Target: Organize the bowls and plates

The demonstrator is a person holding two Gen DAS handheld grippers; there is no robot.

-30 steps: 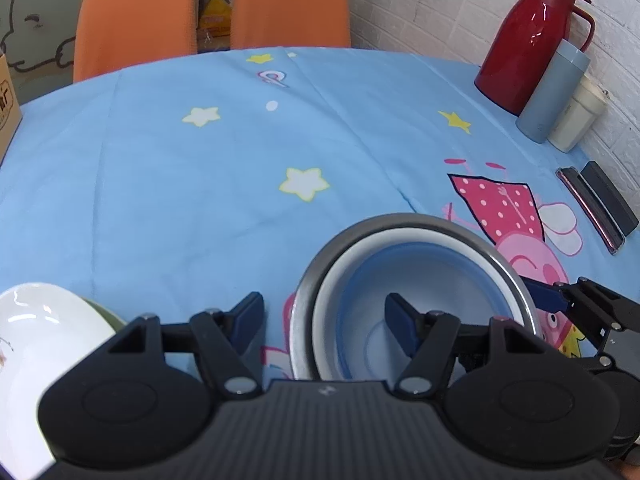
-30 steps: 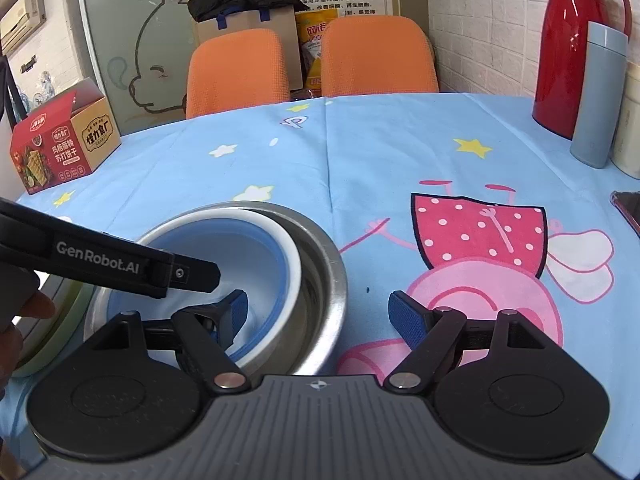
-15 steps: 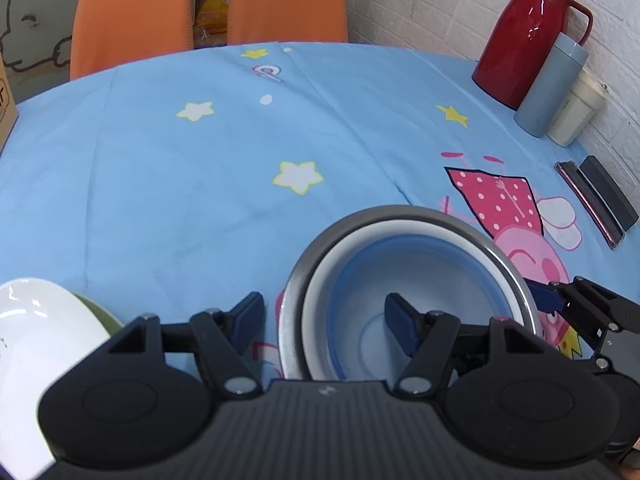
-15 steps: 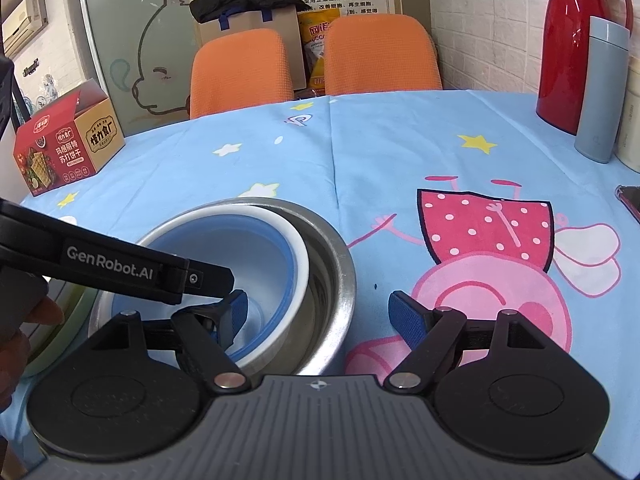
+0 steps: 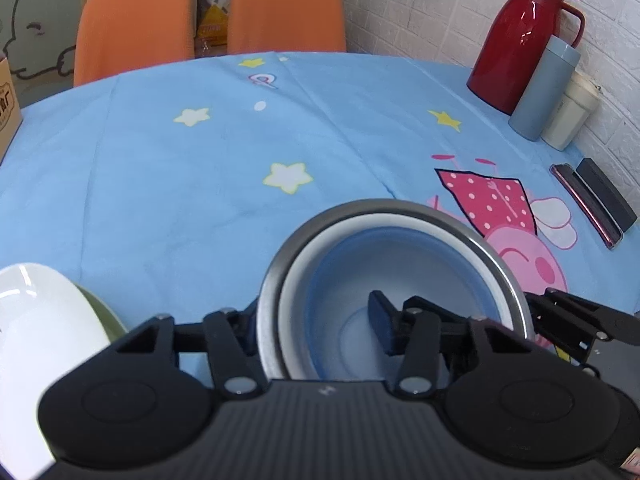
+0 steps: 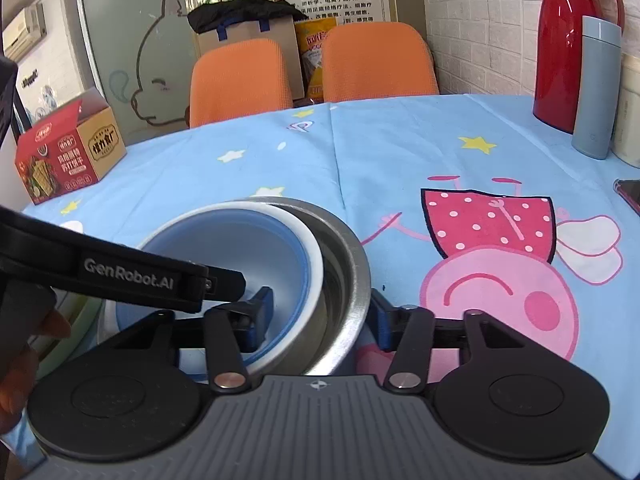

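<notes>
Left wrist view: left gripper [image 5: 316, 322] straddles the near-left rim of the steel bowl [image 5: 472, 226] with the blue bowl [image 5: 360, 264] nested inside, one pad outside the steel wall and one inside the blue bowl, fingers narrowed and apparently pinching both walls; stack sits on the blue tablecloth [image 5: 168, 184] beside the white plate [image 5: 36, 320] on a green plate [image 5: 106, 312]. Right wrist view: right gripper [image 6: 320, 318] does the same on the opposite rim, seemingly clamped, both tools low and roughly level. To do it well, squeeze evenly on both sides and keep the stack level, so the inner bowl does not slip.
</notes>
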